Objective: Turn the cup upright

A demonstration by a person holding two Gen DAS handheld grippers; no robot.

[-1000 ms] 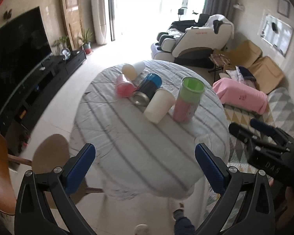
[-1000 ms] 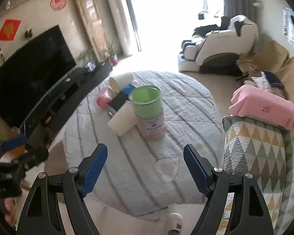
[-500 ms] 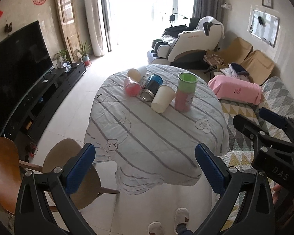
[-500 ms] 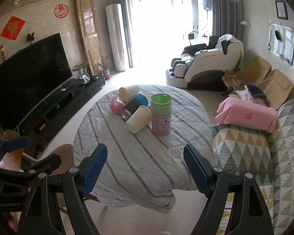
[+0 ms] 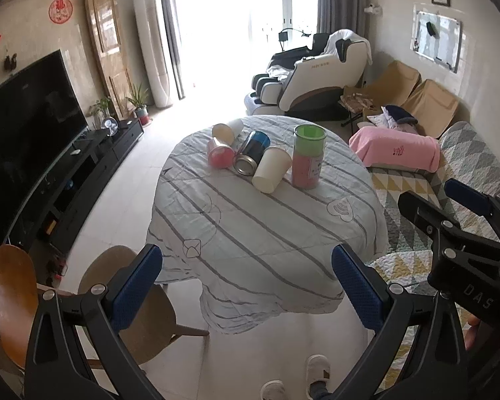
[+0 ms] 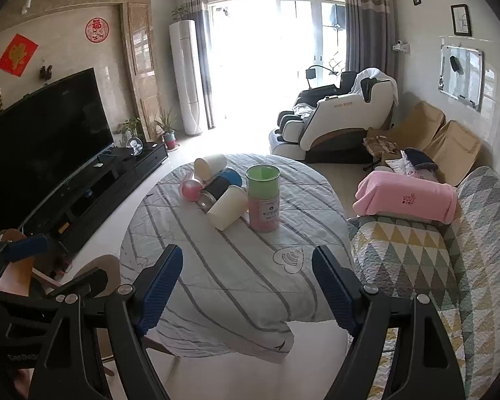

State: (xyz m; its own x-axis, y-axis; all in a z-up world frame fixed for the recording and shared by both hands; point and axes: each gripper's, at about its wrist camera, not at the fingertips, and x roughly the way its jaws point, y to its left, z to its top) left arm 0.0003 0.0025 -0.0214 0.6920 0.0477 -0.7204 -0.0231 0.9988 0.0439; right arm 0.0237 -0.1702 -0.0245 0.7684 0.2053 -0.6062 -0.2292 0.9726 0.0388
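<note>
A round table [image 5: 250, 233] [image 6: 236, 273] with a striped cloth holds several cups. A pink cup with a green inside [image 5: 308, 156] [image 6: 263, 198] stands upright. A cream cup [image 5: 270, 170] [image 6: 226, 208], a blue and black metal cup [image 5: 251, 153] [image 6: 218, 188], a pink cup [image 5: 219, 155] [image 6: 190, 189] and a white cup [image 5: 226, 131] [image 6: 209, 166] lie on their sides. My left gripper [image 5: 246, 283] and my right gripper [image 6: 246, 290] are open, empty, and held back from the table's near edge.
A wooden chair [image 5: 123, 300] [image 6: 100, 276] stands at the table's near left. A sofa with a patterned quilt [image 6: 433, 266] and pink blanket [image 5: 396, 148] is on the right. A TV and low cabinet [image 5: 33, 153] line the left wall. A massage chair [image 6: 336, 116] is behind.
Both grippers have pulled back and up from the table, so the cups look smaller and farther. Both stay open and empty. The cups have not moved.
</note>
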